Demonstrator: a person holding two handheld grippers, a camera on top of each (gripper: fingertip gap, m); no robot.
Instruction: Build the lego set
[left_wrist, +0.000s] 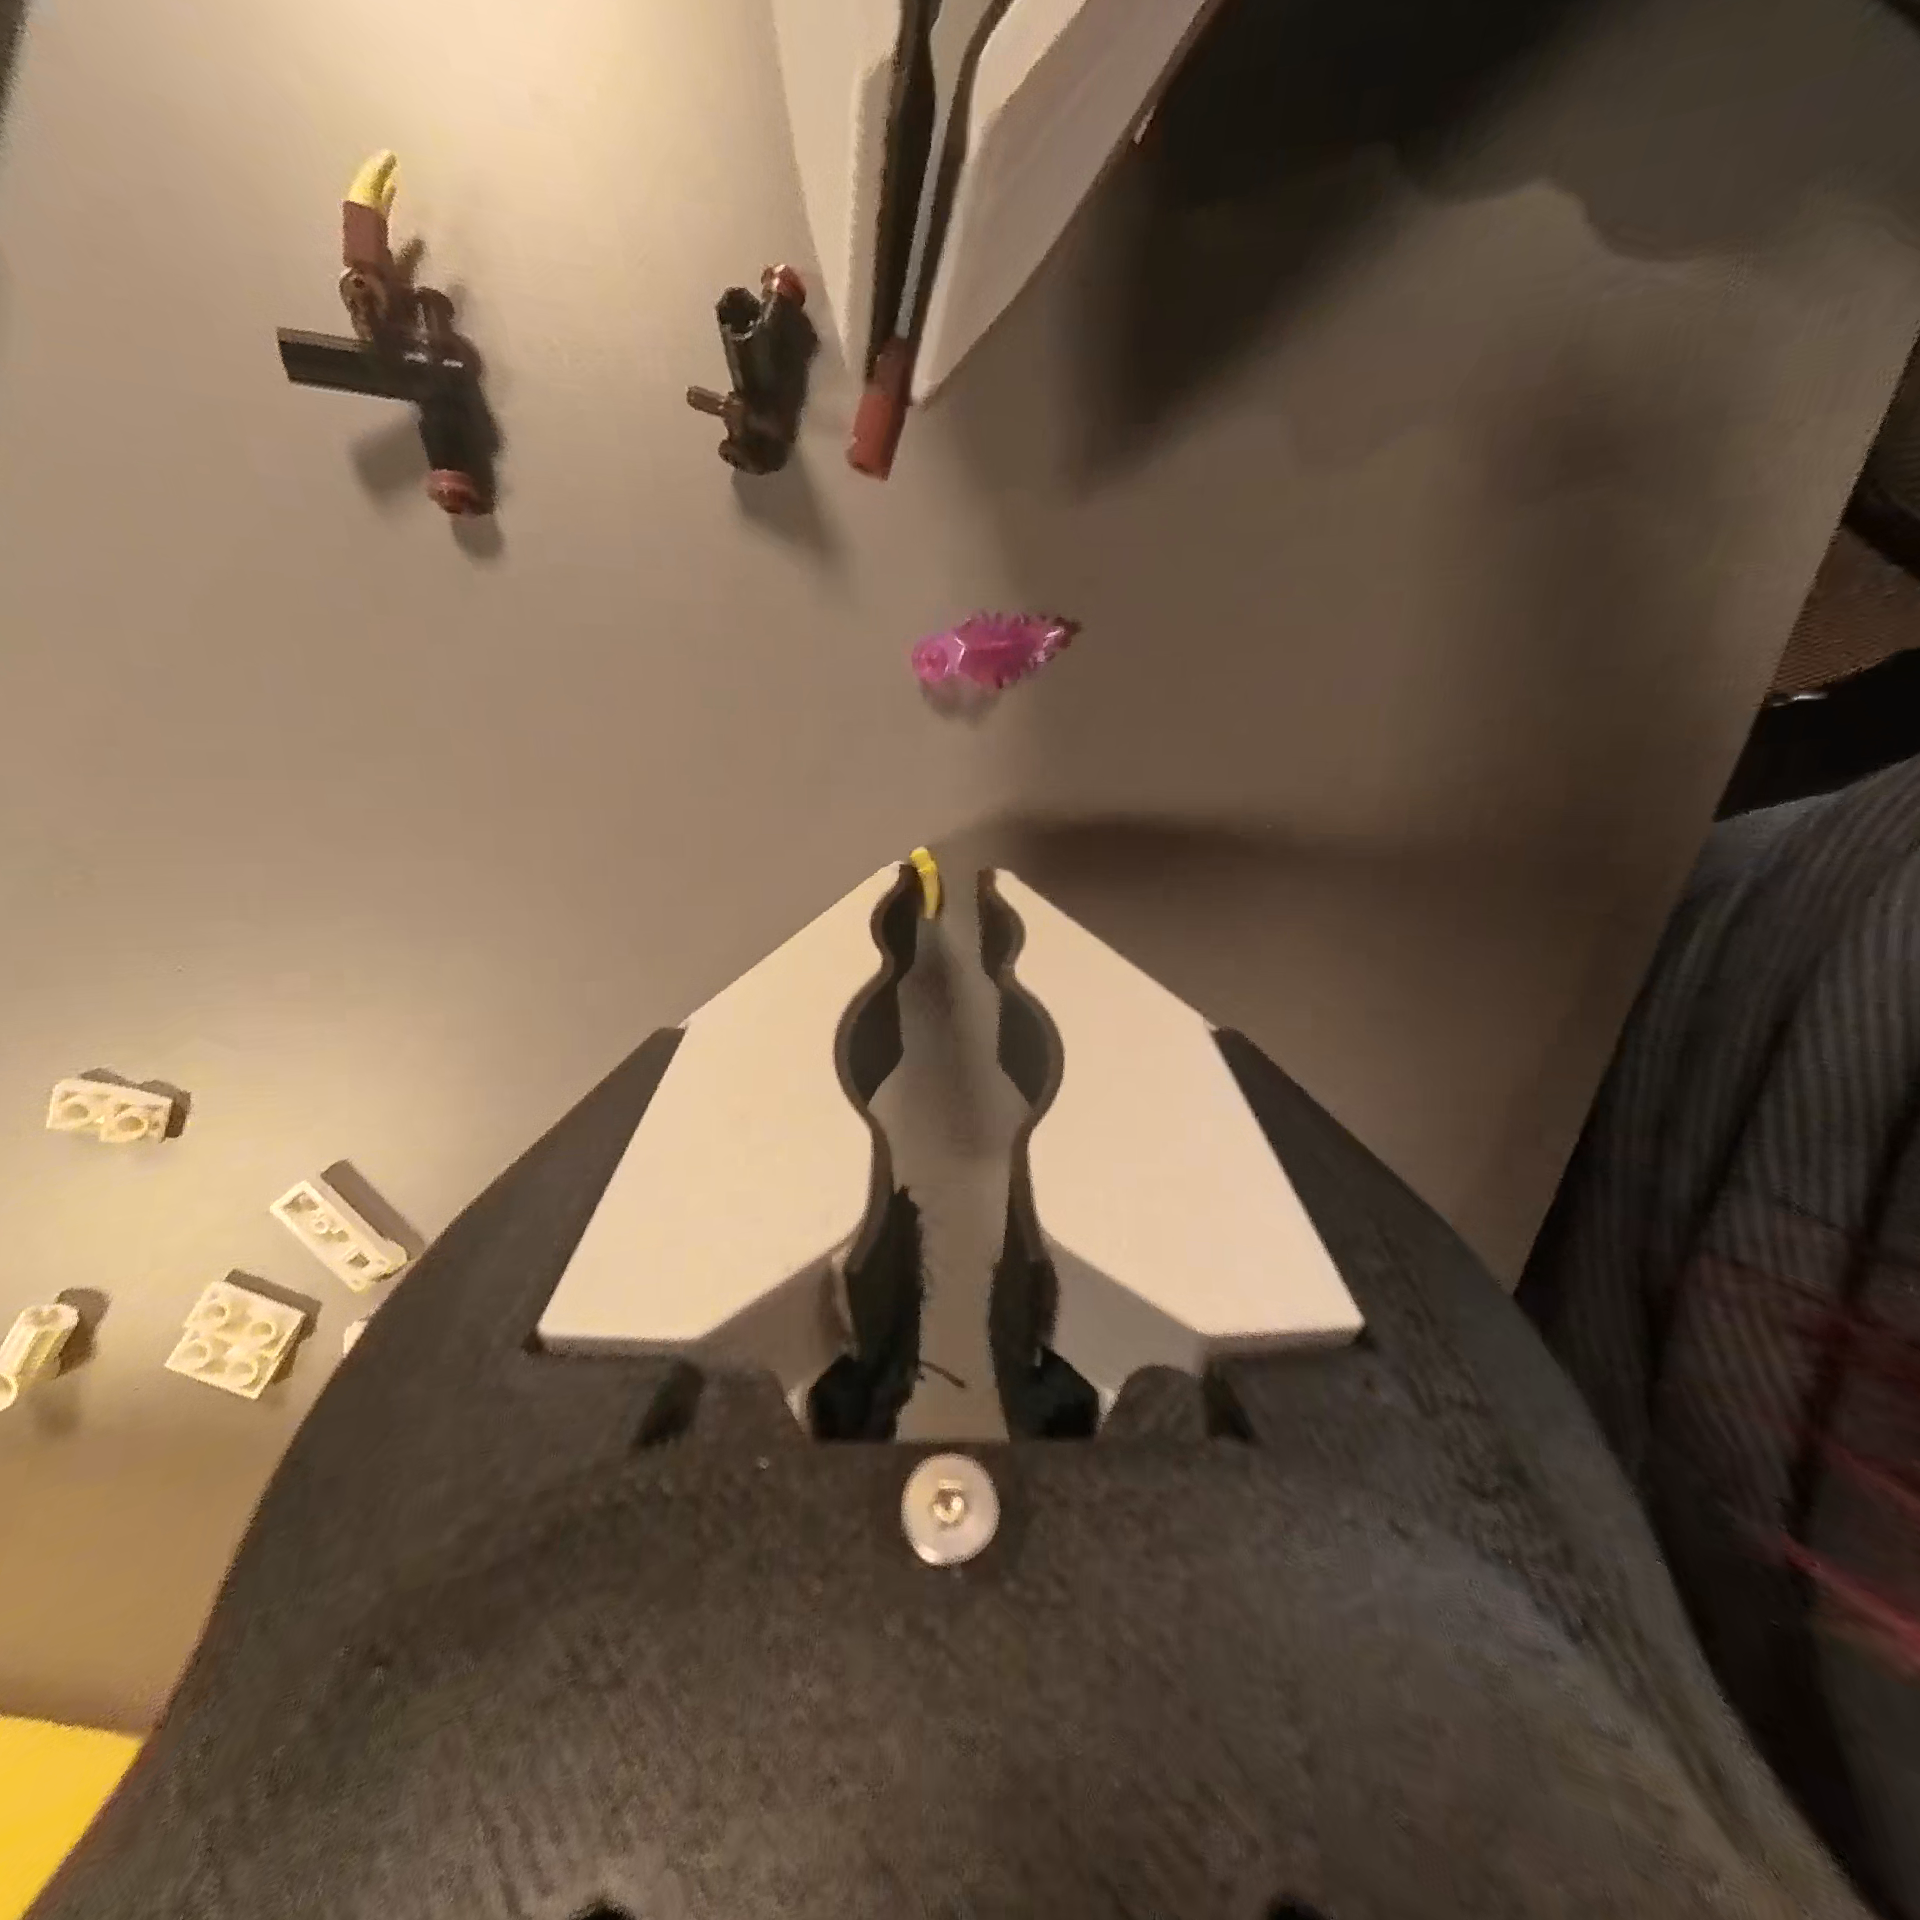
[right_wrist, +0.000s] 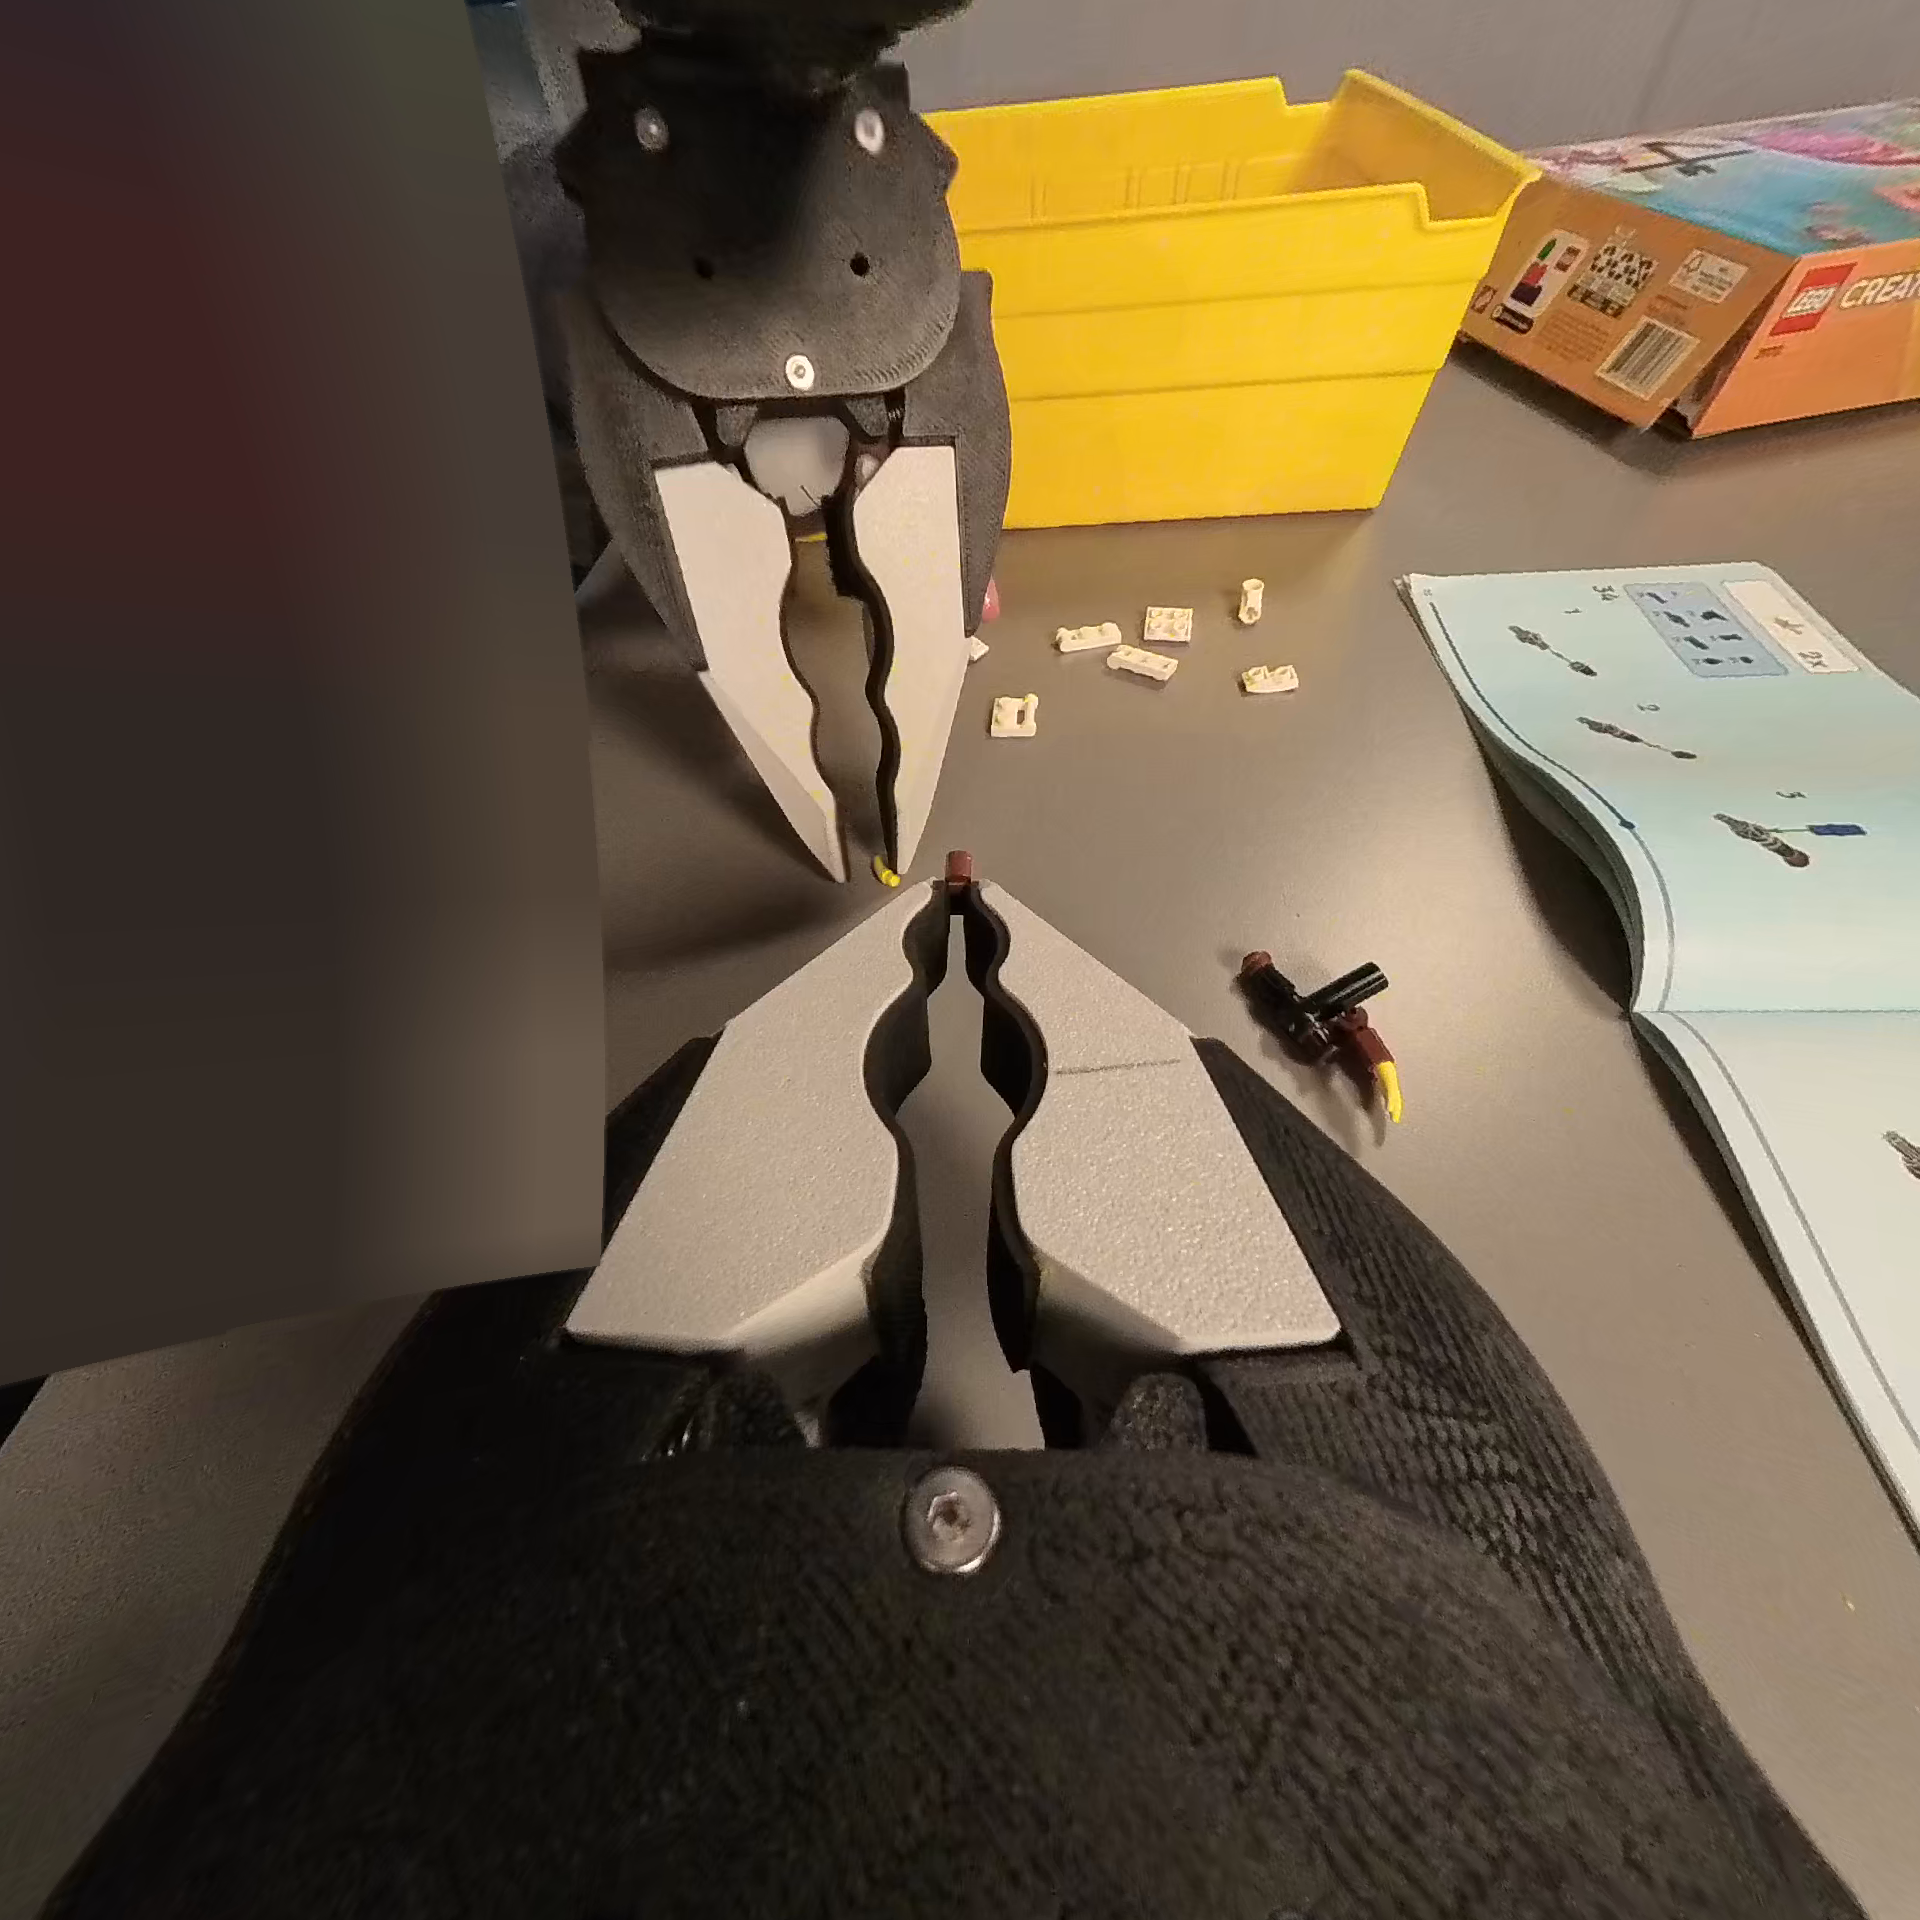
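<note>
A: From the left wrist view, what is the left gripper (left_wrist: 940, 883) doing?

B: Its jaws stand slightly apart. A tiny yellow claw piece (left_wrist: 925, 881) lies against the inner face of one fingertip; the other fingertip is clear of it, so nothing is pinched.

A: What lies ahead on the grey table (left_wrist: 520, 727)?

B: A translucent pink serrated piece (left_wrist: 987, 657) just beyond the tips. Farther off are a dark assembly with a yellow claw (left_wrist: 400, 343), a smaller dark assembly (left_wrist: 758, 379) and a dark red cylinder (left_wrist: 878, 416) on dark rods. Several cream plates (left_wrist: 239, 1340) lie to the left.

A: And the right wrist view?

B: The right gripper (right_wrist: 958, 899) is pressed together on a small dark red stud piece (right_wrist: 958, 871), which pokes out past the tips. The left gripper (right_wrist: 868, 868) points down just beside it, tips parted, with the yellow claw piece (right_wrist: 886, 875) at its tips near the table.

A: Around them?

B: The clawed dark assembly (right_wrist: 1325, 1013) lies to the right, cream plates (right_wrist: 1143, 655) farther back, then a yellow bin (right_wrist: 1226, 312), a cardboard toy box (right_wrist: 1714, 270) and an open instruction booklet (right_wrist: 1714, 831).
</note>
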